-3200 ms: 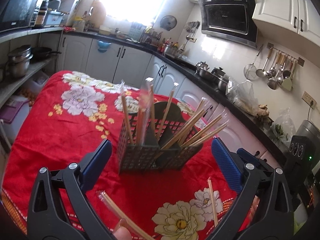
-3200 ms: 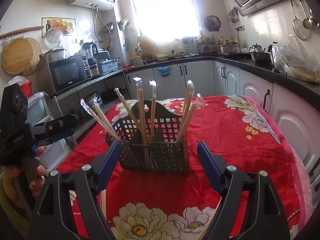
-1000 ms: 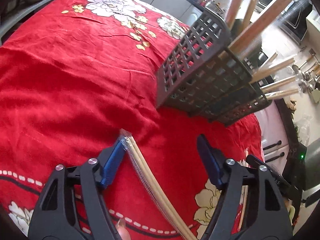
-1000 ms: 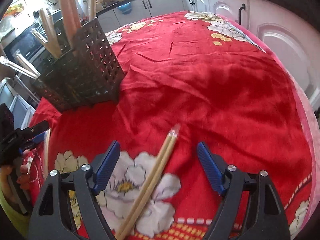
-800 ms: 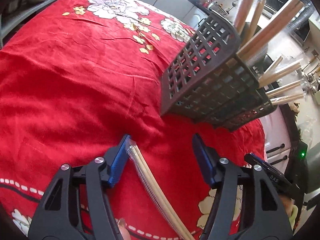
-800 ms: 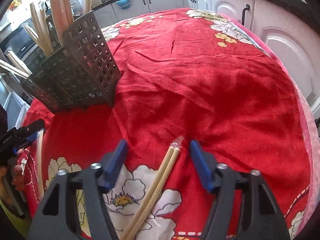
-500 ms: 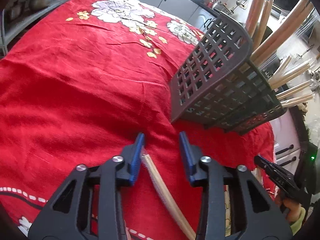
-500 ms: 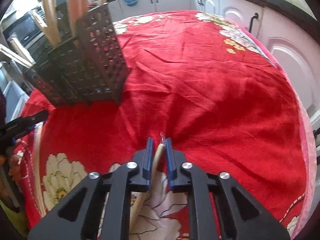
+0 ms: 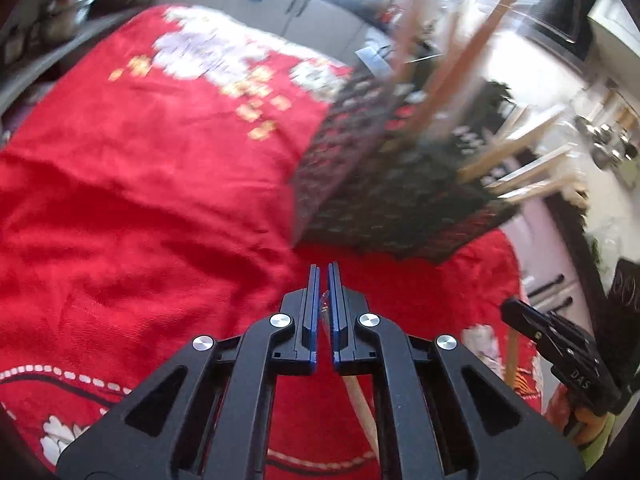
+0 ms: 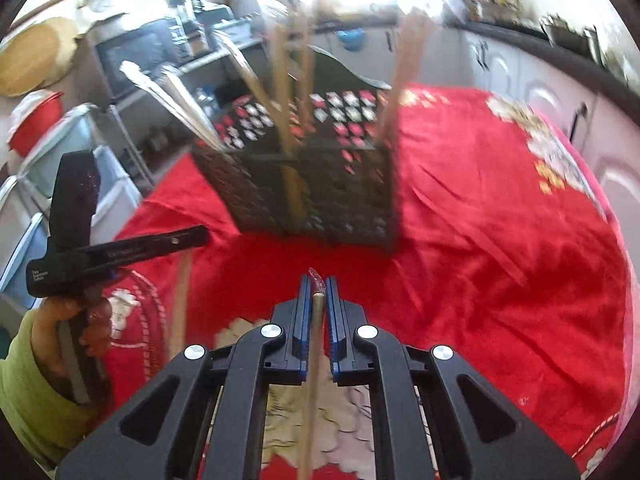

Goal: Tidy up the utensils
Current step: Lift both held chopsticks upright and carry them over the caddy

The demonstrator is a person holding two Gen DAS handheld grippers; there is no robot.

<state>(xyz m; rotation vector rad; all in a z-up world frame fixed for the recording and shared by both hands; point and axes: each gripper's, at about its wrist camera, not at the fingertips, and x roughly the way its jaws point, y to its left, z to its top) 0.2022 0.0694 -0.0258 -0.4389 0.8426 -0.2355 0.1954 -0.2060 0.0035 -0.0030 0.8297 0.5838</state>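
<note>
**Inspector:** Both claws are clamped. Right gripper [image 10: 318,286] has its blue pads closed on a wrapped chopstick pair [image 10: 314,360]; the wrapper tip pokes out just past the fingertips and the long end trails back beneath the claw. Left gripper [image 9: 324,276] is likewise pinched on a second wrapped pair [image 9: 362,404], gripped close to its tip, with the rest hanging below and behind.

**Reviewer:** And the destination?

**Inspector:** Ahead of each claw, just beyond the fingertips on the red floral cloth [image 10: 500,280], stands the dark slotted utensil basket [image 10: 320,184], already crowded with upright and leaning chopsticks [image 10: 288,92].

**Reviewer:** Hazards?

**Inspector:** Three, in my judgement. Each pair is held near one end, so the long free end may swing or pivot in the pads and miss a compartment. The slick wrapper could slide in the pads. The sticks leaning out of the basket may be knocked on approach, tipping the light basket. Both views are blurred, so I cannot tell which compartments are free.
</note>
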